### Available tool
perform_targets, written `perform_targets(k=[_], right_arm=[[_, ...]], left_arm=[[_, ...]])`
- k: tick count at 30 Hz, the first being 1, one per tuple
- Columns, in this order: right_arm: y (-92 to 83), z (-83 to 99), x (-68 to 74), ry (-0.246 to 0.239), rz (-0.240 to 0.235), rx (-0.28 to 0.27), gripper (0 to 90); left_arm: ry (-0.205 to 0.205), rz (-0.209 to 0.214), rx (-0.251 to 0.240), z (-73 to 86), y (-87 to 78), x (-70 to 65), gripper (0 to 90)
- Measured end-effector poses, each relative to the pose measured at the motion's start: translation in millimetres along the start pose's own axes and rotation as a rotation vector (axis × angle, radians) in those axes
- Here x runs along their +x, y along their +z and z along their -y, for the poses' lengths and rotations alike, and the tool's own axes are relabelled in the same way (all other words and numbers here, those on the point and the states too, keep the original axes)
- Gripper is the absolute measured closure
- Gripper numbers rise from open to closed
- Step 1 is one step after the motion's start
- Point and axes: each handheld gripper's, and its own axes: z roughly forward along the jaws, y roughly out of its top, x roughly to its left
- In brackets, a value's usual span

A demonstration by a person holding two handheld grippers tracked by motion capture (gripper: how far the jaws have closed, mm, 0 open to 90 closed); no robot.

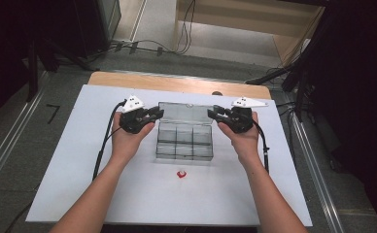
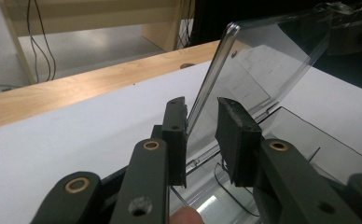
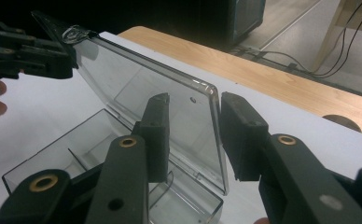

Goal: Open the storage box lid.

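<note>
Lid [image 1: 185,112] of the clear box [image 1: 184,144] is standing raised between both tools, one at each end edge. Left tool [image 2: 201,135] and right tool [image 3: 194,133] are straddling those edges, jaws parted and not yet pressing, apparently to steady the lid evenly. Box is sitting mid-worktop [image 1: 70,160], a small red piece [image 1: 181,174] just in front.

I see the compartment box [image 1: 184,141] at the middle of the mat [image 1: 79,160], its lid [image 1: 185,112] standing up behind it — my left gripper [image 1: 152,115] at one lid end, my right gripper [image 1: 214,114] at the other. A small piece [image 1: 181,174] lies before the box.
</note>
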Motion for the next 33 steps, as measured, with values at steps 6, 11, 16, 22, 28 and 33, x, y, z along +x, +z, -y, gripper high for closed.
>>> perform_targets(k=[6,11,16,22,28,33], right_arm=[[5.2,2.0,-2.8,0.009,-0.004,-0.015,59.4],[11.1,4.8,-4.7,0.026,-0.007,-0.024,57.7],[18.6,10.0,-8.0,0.044,-0.011,-0.024,56.7],[23.4,13.1,-12.1,0.064,-0.027,-0.044,56.3],[29.0,17.0,-12.5,0.073,-0.032,-0.039,53.7],[33.3,22.8,-13.5,0.096,-0.044,-0.044,52.0]], left_arm=[[-0.033,0.008,0.000,3.4,4.4,5.4,75.7],[-0.039,0.010,0.008,5.5,5.7,9.6,80.2],[-0.044,0.009,0.006,6.0,6.0,11.4,83.8],[-0.053,0.004,-0.004,7.0,7.8,12.3,84.7],[-0.060,0.007,-0.007,7.7,8.7,13.1,84.4],[-0.057,0.018,0.010,10.8,12.7,13.2,77.4]])
